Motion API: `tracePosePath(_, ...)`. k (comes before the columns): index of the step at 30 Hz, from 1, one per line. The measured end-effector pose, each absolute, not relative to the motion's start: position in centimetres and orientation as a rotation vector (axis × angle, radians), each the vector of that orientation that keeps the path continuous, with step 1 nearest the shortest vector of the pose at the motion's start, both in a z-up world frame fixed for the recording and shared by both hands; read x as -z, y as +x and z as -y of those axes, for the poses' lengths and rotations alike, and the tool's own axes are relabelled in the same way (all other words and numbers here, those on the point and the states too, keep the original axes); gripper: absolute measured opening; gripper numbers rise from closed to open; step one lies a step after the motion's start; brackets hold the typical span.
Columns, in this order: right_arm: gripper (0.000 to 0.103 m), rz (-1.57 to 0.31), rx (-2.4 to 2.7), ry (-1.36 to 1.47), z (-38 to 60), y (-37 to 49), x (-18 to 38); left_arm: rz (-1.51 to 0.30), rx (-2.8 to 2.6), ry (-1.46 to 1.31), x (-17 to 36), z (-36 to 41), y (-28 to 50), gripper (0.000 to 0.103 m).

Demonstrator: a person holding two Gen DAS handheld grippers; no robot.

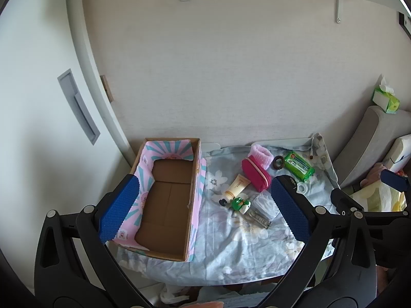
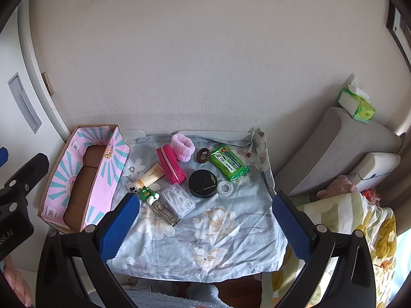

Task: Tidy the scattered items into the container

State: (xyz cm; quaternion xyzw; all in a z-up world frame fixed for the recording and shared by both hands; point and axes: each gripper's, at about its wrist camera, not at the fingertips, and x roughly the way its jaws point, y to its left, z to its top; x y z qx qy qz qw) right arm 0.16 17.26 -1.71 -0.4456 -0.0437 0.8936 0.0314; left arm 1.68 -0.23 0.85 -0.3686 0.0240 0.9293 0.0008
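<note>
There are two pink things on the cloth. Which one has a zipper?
The dark pink pouch, long and flat, with a zipper along its top edge. The pale pink fluffy wristband behind it has none.

cardboard box [image 2: 77, 179] | open, empty; scattered items [image 2: 195, 174] | on cloth beside it

The left gripper [image 1: 205, 205] fills the lower part of its own view, its two blue-padded fingers [image 1: 120, 208] spread wide apart, one at lower left and one at lower right, with nothing between them. The right gripper [image 2: 203, 225] sits the same way in its view, blue pads [image 2: 291, 227] far apart and nothing between them. Each tool's black frame also shows at the edge of the other's view.
</note>
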Motion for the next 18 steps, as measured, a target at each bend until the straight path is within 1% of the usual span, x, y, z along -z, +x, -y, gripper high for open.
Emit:
tracePosePath(12,0.103,0.111,-2.741,-1.393,-17.46,0.06,2.22,-0.048,-2.905,-1.166,-0.58,0.52,1.17,0.102)
tracePosePath(18,0.103,0.068,-2.725,-1.425,-18.04,-0.19,2.74,-0.074,-2.895,-1.163,-0.4,-0.07,1.21,0.102)
